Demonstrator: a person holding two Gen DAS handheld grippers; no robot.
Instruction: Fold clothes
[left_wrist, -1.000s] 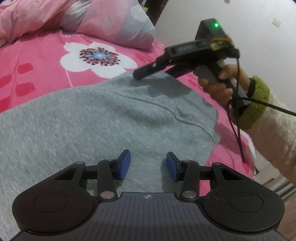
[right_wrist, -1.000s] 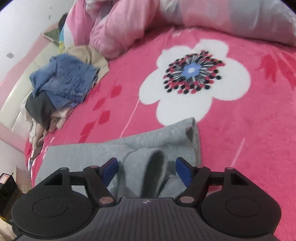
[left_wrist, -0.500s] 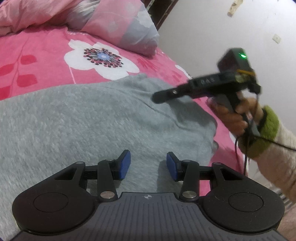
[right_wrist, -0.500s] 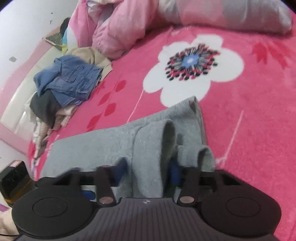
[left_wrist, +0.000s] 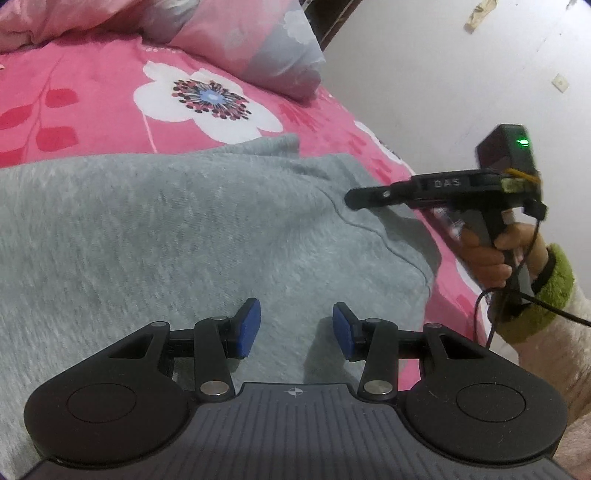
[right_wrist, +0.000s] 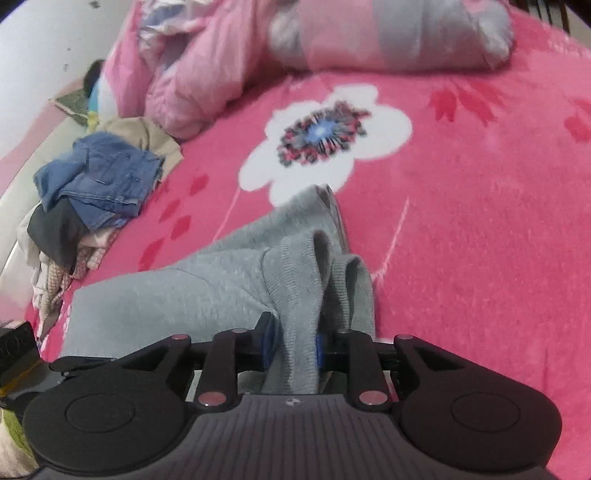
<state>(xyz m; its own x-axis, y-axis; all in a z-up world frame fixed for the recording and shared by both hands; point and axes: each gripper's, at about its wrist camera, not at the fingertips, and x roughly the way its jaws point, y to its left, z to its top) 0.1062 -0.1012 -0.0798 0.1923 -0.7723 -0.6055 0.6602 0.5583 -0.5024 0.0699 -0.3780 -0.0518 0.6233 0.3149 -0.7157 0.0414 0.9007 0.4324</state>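
Observation:
A grey sweater (left_wrist: 166, 229) lies spread on the pink flowered blanket (left_wrist: 92, 99). My left gripper (left_wrist: 294, 328) is open and empty, its blue pads just above the sweater's near part. My right gripper (right_wrist: 293, 349) is shut on a bunched ribbed edge of the grey sweater (right_wrist: 295, 295) and lifts it off the blanket (right_wrist: 461, 240). In the left wrist view the right gripper (left_wrist: 354, 197) shows from the side at the sweater's right end, held by a hand (left_wrist: 487, 254).
A pile of clothes with blue jeans (right_wrist: 99, 181) on top lies at the bed's far left. Pink quilts and a grey-pink pillow (right_wrist: 388, 33) lie at the head. A white wall (left_wrist: 461, 74) and the bed's edge are at the right.
My right gripper closed on the sweater's edge and pulled it back and up, bunching the fabric. My left gripper stayed open and hardly moved.

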